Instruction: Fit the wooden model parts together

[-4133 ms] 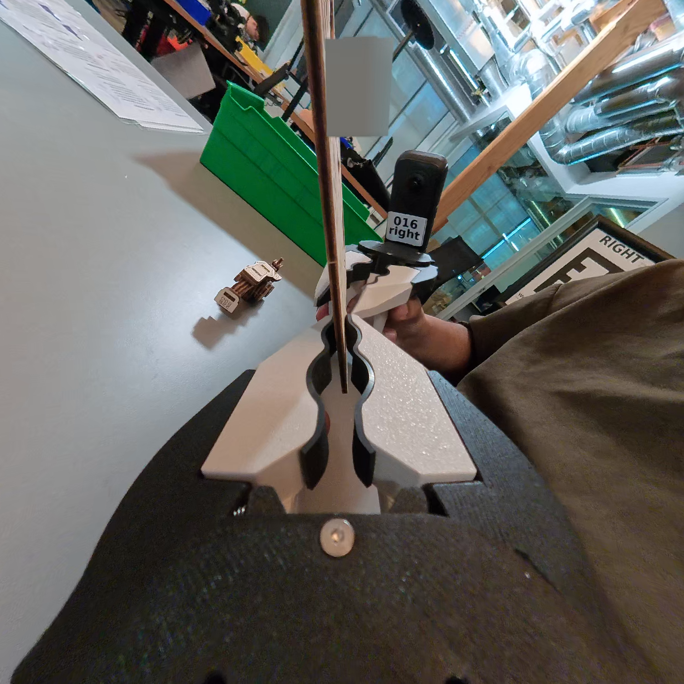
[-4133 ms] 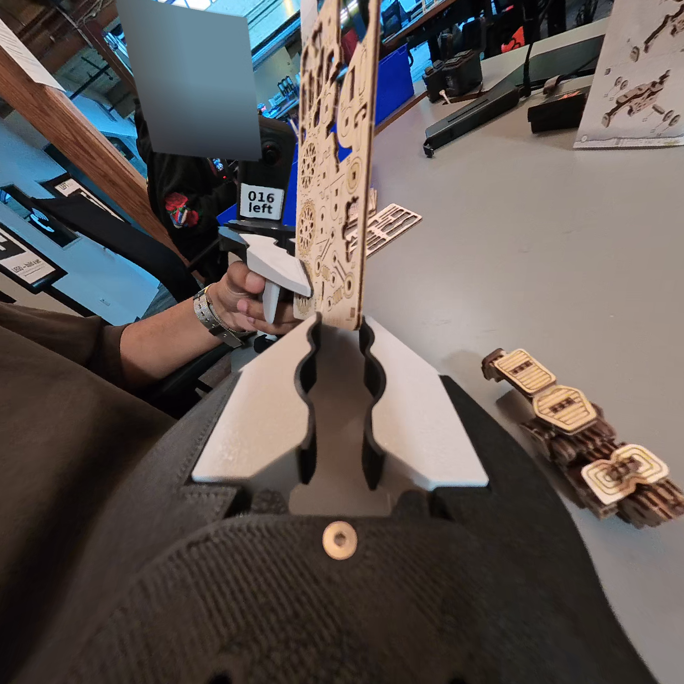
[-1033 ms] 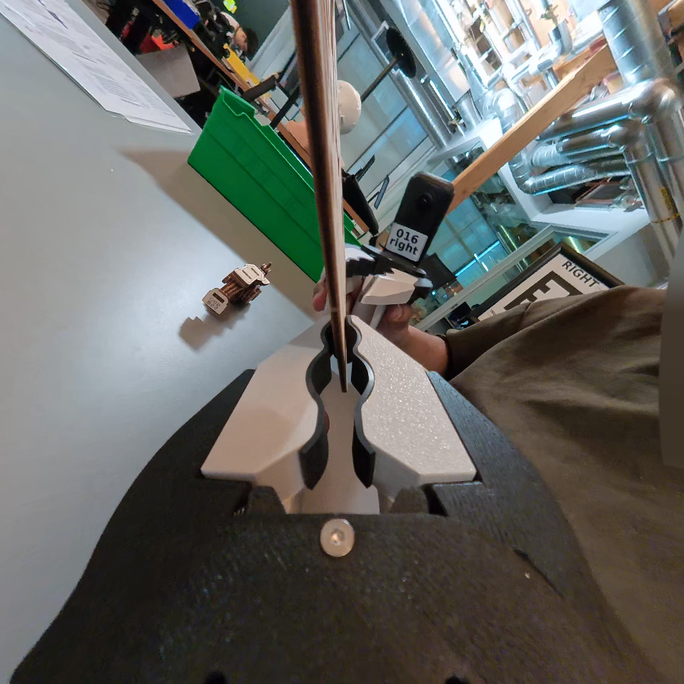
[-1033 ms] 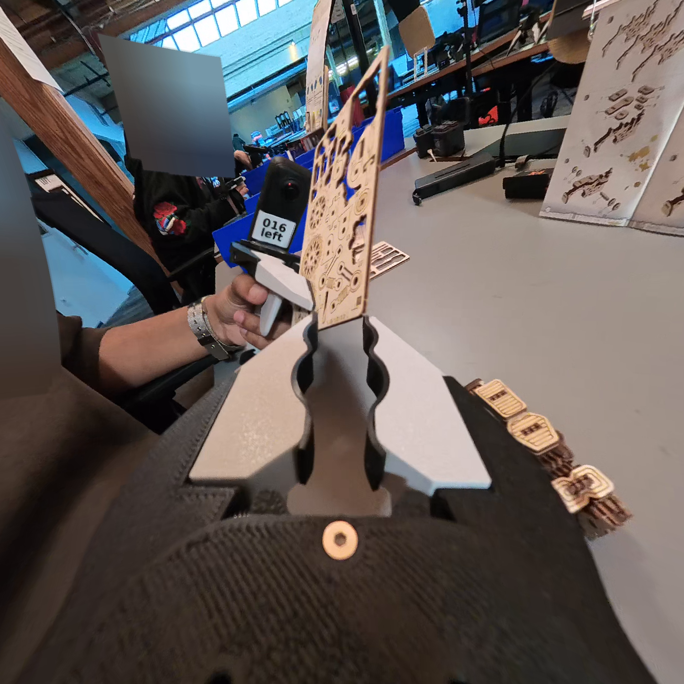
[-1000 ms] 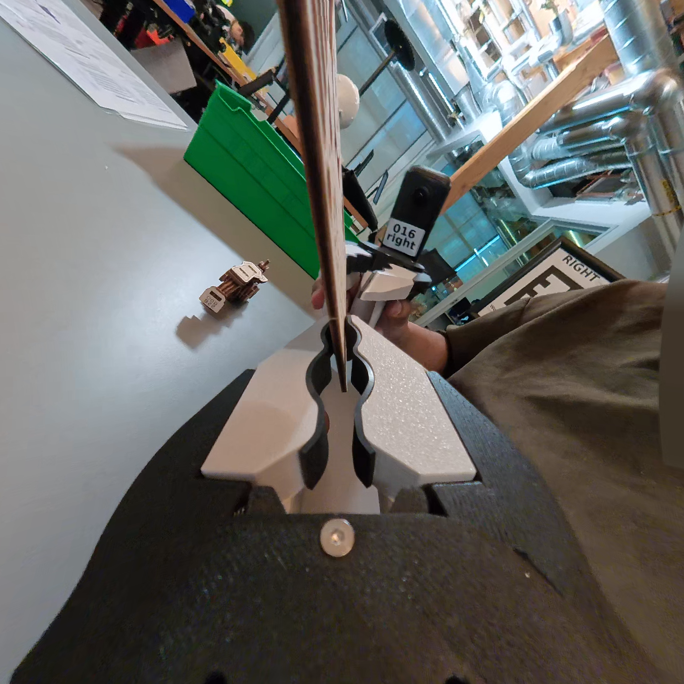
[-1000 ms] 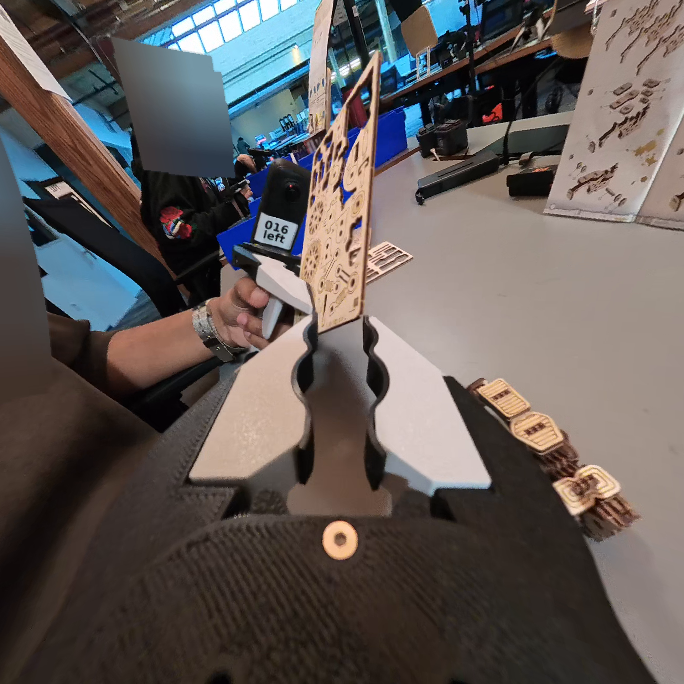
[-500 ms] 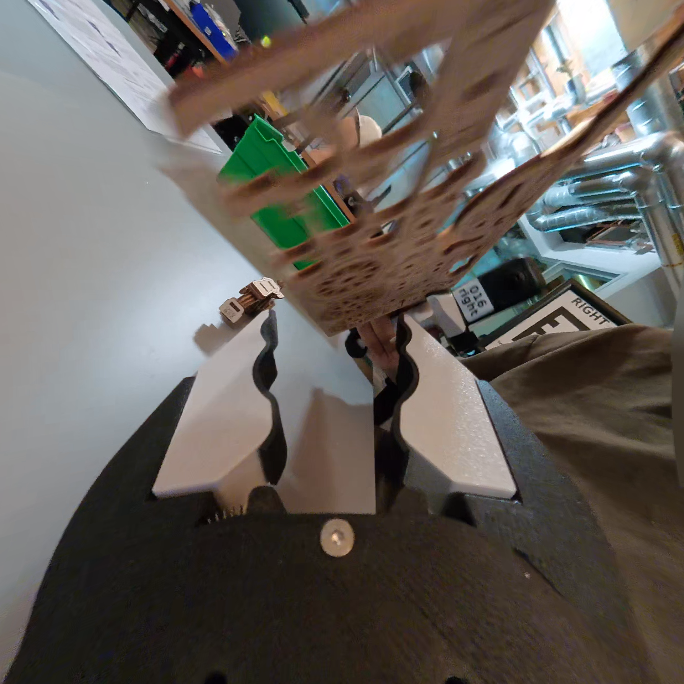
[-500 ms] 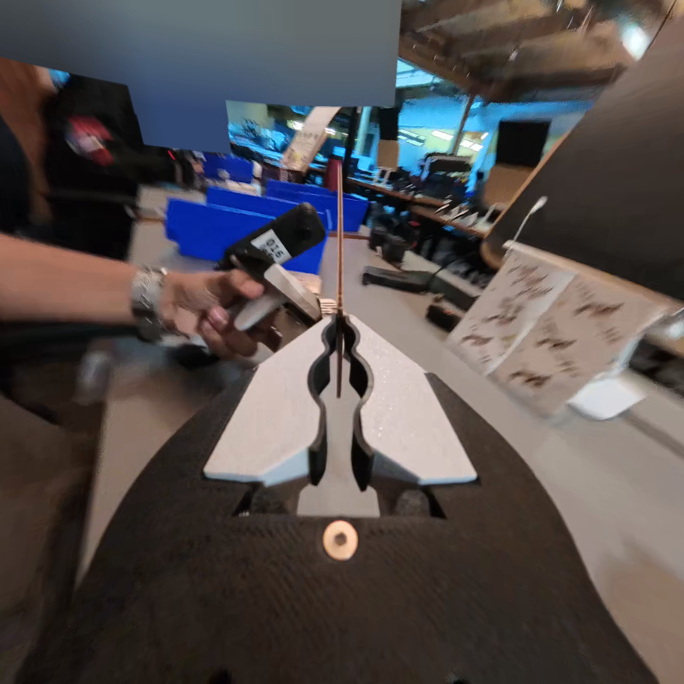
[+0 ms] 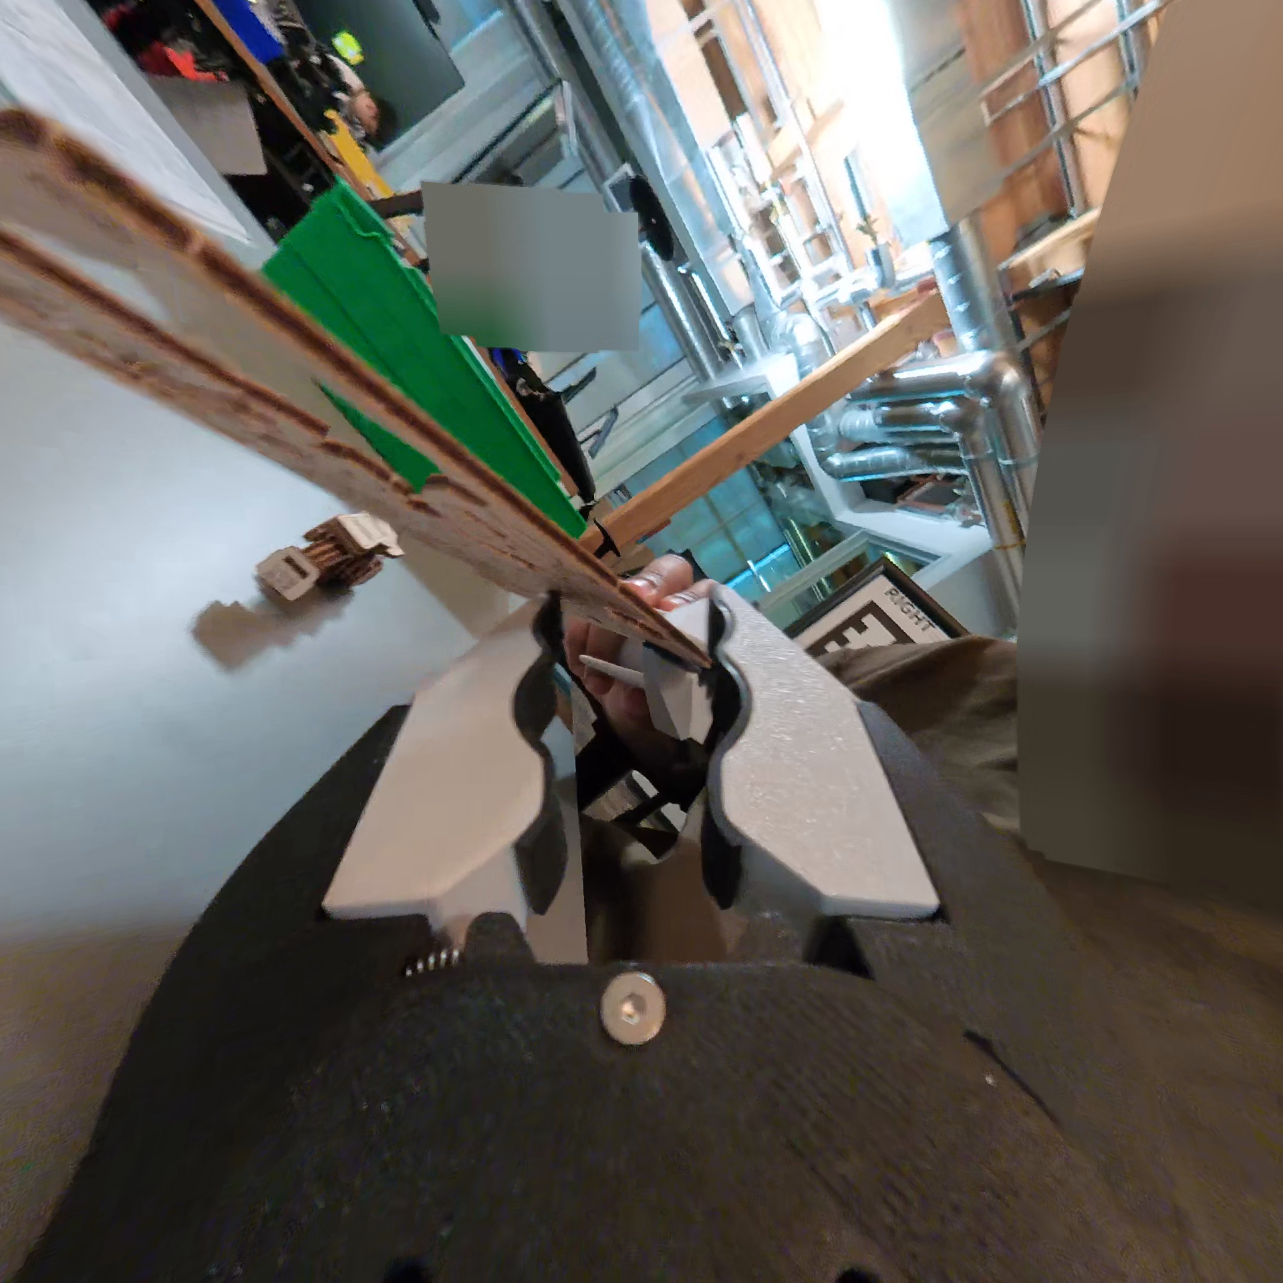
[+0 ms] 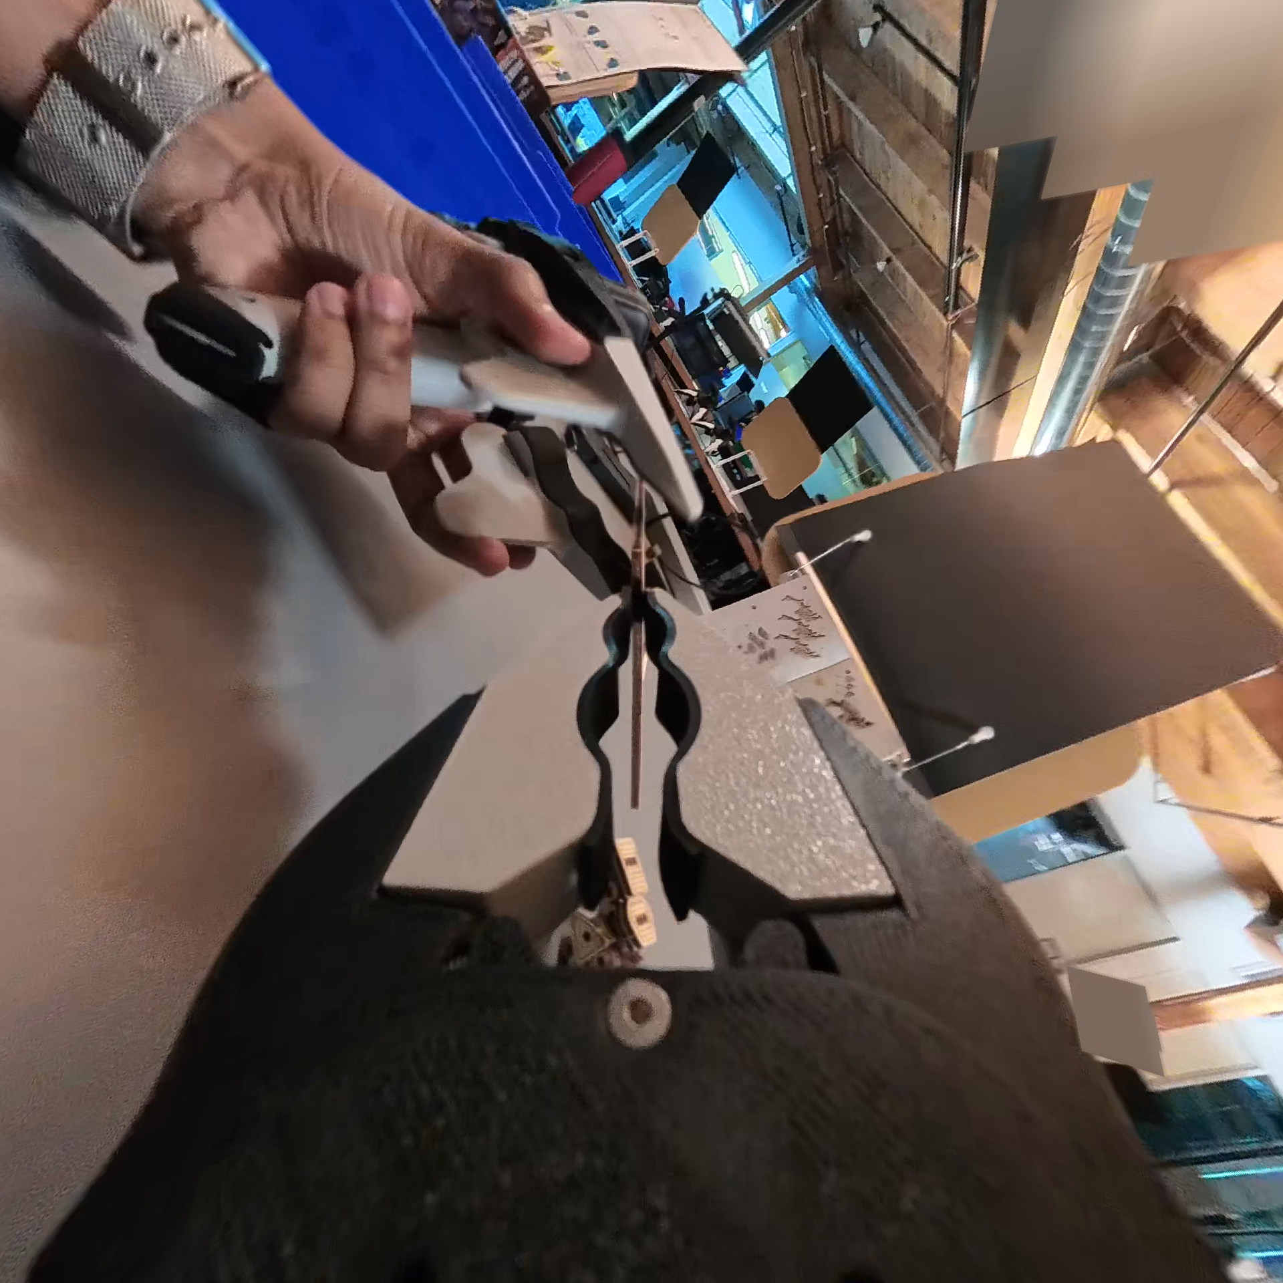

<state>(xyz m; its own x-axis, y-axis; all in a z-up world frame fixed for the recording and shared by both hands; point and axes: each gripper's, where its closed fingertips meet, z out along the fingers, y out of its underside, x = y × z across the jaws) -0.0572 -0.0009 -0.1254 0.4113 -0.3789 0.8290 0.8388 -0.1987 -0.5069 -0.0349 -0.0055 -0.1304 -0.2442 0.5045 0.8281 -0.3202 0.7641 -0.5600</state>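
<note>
The wooden parts sheet sits edge-on between my right gripper fingers, which are clenched tight on it near their tips, so from this wrist I see only a thin brown line running down the gap. From my left wrist the same sheet slants across the view from upper left down to a corner at my left gripper, whose fingers stand spread wide and grasp nothing; that corner lies against the inner face of the right-hand finger, though I cannot tell whether it truly touches. The partly built wooden model rests on the grey table, apart from the sheet, and a slice of it shows low between my right fingers. A green bin stands farther back on the table. My left hand grips the other handle, a metal watch band at the wrist.
</note>
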